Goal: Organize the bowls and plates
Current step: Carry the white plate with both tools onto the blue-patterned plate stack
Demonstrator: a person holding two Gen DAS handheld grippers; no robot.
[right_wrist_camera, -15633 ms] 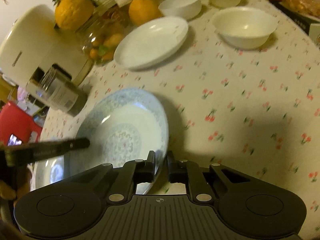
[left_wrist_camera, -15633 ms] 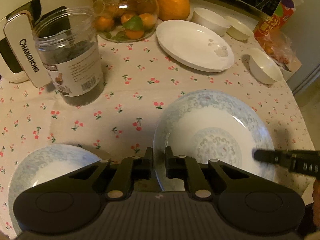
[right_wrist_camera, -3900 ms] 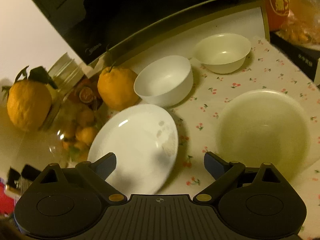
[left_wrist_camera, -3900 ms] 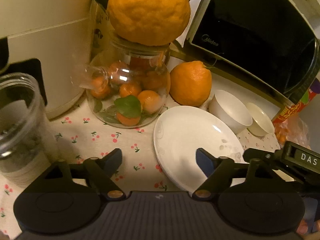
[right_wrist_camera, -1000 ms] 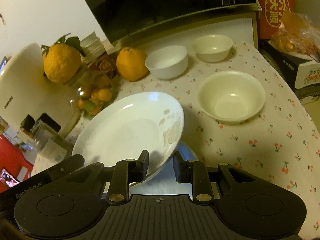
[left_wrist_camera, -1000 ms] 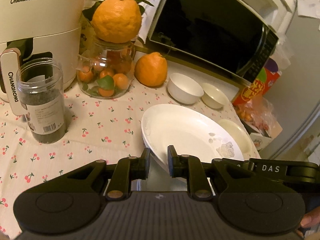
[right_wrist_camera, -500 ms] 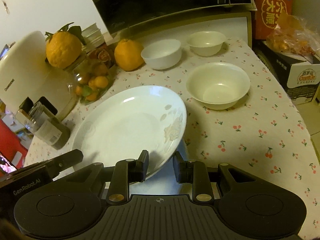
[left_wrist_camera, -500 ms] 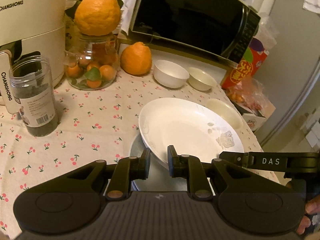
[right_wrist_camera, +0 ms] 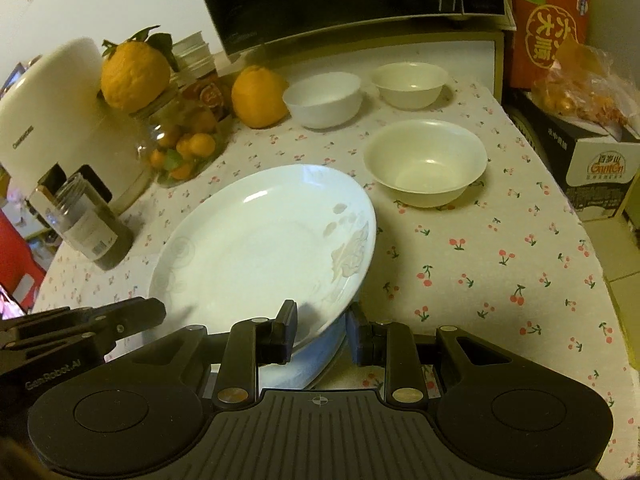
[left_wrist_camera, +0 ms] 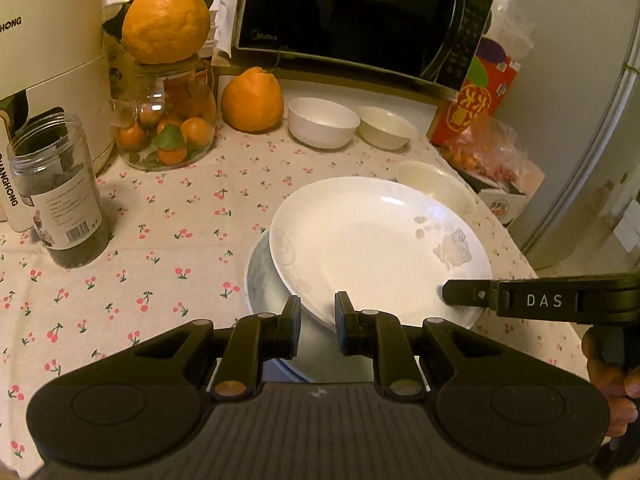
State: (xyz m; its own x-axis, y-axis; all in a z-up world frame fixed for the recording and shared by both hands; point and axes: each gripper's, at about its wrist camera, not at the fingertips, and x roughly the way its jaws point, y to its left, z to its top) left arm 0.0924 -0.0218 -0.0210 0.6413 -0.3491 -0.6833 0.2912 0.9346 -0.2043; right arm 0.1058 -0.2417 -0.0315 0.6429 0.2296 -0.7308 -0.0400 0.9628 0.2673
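Left wrist view. My left gripper (left_wrist_camera: 316, 322) is nearly closed, its fingers pinching the near rim of one white plate (left_wrist_camera: 372, 248). That plate sits tilted over a blue-patterned plate (left_wrist_camera: 260, 280), of which only the left edge shows, on the desk (left_wrist_camera: 168, 240) with its cherry-print cloth. My right gripper (left_wrist_camera: 448, 293) reaches in from the right onto the white plate's right rim; how far its jaws stand apart cannot be told from here. Three bowls are visible: a white bowl (left_wrist_camera: 323, 122) and a cream bowl (left_wrist_camera: 385, 127) side by side at the back, and a larger cream bowl (left_wrist_camera: 436, 190) just behind the white plate. All three appear empty. Two large oranges: one (left_wrist_camera: 166, 26) resting on top of a glass jar (left_wrist_camera: 168, 120) that contains small oranges and a leaf, one (left_wrist_camera: 253, 99) on the desk beside that jar. One clear plastic jar (left_wrist_camera: 60, 196) holds dark contents.

Right wrist view. My right gripper (right_wrist_camera: 322, 330) is almost shut, clamped on the white plate's (right_wrist_camera: 260, 248) near right edge, with the blue-patterned plate (right_wrist_camera: 312, 364) directly beneath it. My left gripper (right_wrist_camera: 154, 314) touches the plate's left rim. The same three bowls appear: the large cream bowl (right_wrist_camera: 426, 162) near the plate's far right edge, the white bowl (right_wrist_camera: 322, 94) and the small cream bowl (right_wrist_camera: 410, 84) behind it.
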